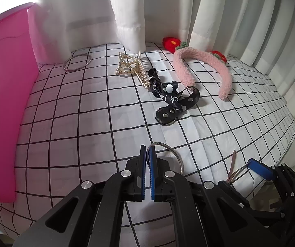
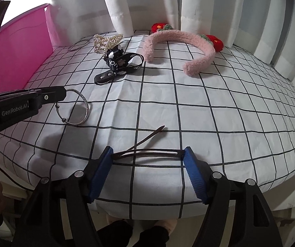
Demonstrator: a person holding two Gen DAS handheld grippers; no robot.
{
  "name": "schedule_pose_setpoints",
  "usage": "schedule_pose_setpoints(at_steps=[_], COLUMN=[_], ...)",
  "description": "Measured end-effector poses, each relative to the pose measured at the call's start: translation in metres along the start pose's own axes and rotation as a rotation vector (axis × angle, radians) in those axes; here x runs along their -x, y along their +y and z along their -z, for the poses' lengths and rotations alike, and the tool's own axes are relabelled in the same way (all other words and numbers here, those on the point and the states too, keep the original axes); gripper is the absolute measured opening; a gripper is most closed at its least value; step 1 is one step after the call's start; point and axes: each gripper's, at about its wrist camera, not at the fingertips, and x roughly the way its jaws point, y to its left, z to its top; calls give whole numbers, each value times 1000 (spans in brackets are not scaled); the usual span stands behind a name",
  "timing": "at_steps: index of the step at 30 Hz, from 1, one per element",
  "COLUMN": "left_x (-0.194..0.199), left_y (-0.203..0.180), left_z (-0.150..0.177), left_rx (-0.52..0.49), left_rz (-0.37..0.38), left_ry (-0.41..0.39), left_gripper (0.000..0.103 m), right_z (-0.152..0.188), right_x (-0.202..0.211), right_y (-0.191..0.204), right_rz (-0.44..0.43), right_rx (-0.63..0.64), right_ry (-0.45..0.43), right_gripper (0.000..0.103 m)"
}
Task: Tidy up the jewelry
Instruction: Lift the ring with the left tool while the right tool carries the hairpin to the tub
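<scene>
My left gripper (image 1: 147, 151) is shut on a silver bangle (image 1: 175, 154); in the right wrist view the bangle (image 2: 86, 108) hangs from its tip (image 2: 62, 93) just above the checked cloth. My right gripper (image 2: 147, 152) is wide open around a thin brown hair clip (image 2: 147, 151) lying on the cloth, one end against each pad. Further back lie a pearl hair claw (image 1: 130, 66), a black printed strap (image 1: 172, 97), a fuzzy pink headband (image 1: 205, 64) with red flowers, and a second silver bangle (image 1: 77, 62).
A pink box (image 1: 5, 103) stands along the left side of the table. White curtains (image 1: 127, 10) hang behind and to the right. The table's front edge (image 2: 157, 212) is just under my right gripper.
</scene>
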Motion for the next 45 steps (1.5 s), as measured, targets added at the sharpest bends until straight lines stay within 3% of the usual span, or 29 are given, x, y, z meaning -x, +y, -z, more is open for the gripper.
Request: schedule_pose_setpoints(at_steps=[2, 4, 15, 18, 29, 45], left_x=[0, -1, 0, 0, 8, 57], left_y=[2, 3, 6, 6, 7, 10], left_z=[1, 2, 3, 3, -2, -36], left_rx=[4, 8, 13, 14, 21, 51], left_rz=[1, 0, 3, 3, 11, 4], left_ry=[3, 9, 14, 14, -7, -109], left_gripper=[4, 4, 4, 4, 4, 3], right_z=[1, 1, 2, 1, -5, -47], right_x=[-3, -6, -5, 0, 10, 50], right_y=[-4, -11, -8, -1, 1, 3], right_rz=[23, 31, -5, -15, -33, -76], right_rx=[-30, -64, -10, 22, 20, 52], right_ry=[5, 24, 1, -15, -43, -138], right_gripper=[85, 94, 92, 67, 67, 67])
